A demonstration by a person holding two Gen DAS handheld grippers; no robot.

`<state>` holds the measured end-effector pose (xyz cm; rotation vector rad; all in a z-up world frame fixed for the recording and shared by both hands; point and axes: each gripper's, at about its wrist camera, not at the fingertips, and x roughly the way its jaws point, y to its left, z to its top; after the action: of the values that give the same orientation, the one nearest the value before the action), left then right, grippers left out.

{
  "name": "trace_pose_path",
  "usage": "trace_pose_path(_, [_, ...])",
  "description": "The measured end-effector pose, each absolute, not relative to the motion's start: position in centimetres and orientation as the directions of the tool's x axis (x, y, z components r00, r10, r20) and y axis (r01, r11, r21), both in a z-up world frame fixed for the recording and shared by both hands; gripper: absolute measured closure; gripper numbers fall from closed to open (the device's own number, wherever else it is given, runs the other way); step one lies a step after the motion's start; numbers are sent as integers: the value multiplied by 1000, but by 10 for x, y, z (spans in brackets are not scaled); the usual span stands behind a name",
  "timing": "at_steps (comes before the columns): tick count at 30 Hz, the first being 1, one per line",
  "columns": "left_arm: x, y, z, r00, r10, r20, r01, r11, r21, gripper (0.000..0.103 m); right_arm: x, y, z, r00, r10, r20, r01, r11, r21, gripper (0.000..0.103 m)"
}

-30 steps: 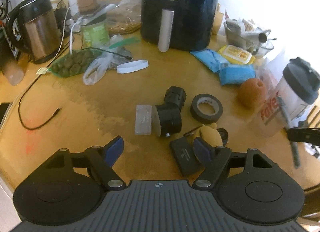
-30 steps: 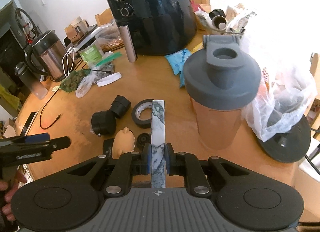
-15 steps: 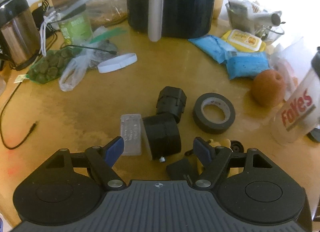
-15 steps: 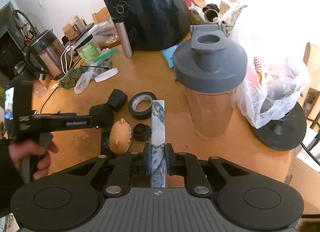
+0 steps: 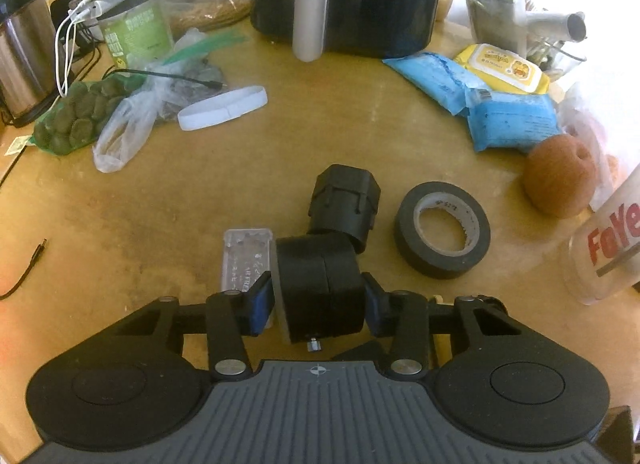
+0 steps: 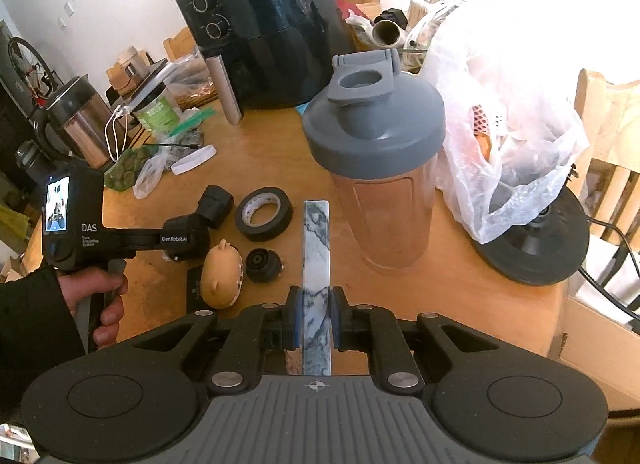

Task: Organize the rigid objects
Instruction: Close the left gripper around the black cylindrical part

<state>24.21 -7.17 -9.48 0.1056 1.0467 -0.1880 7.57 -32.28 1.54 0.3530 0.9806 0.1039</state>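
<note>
**Left jaws closing on the black cylinder**

I have the left gripper (image 5: pixel 318 304) low on the table (image 5: pixel 160 204), its jaws closing around the black cylinder (image 5: pixel 320 288), blue pads just beside its flanks; I cannot tell whether they press yet. It lies on its side, long axis running away from me toward the hexagonal black piece (image 5: pixel 346 204) it touches. My right gripper (image 6: pixel 314 320) stays out of the way, clamped on a marbled bar (image 6: pixel 317 260) pointing straight ahead toward the shaker bottle (image 6: pixel 376 168). Farther out sits the tape roll (image 5: pixel 442 230).
</note>
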Motion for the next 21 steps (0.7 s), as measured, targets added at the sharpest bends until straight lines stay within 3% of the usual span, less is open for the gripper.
trace_pose_path(21, [208,-50,-34,560,-162,-813,171,982,-78,62,77,-306,19,545,326,-772,-42,931,363,86])
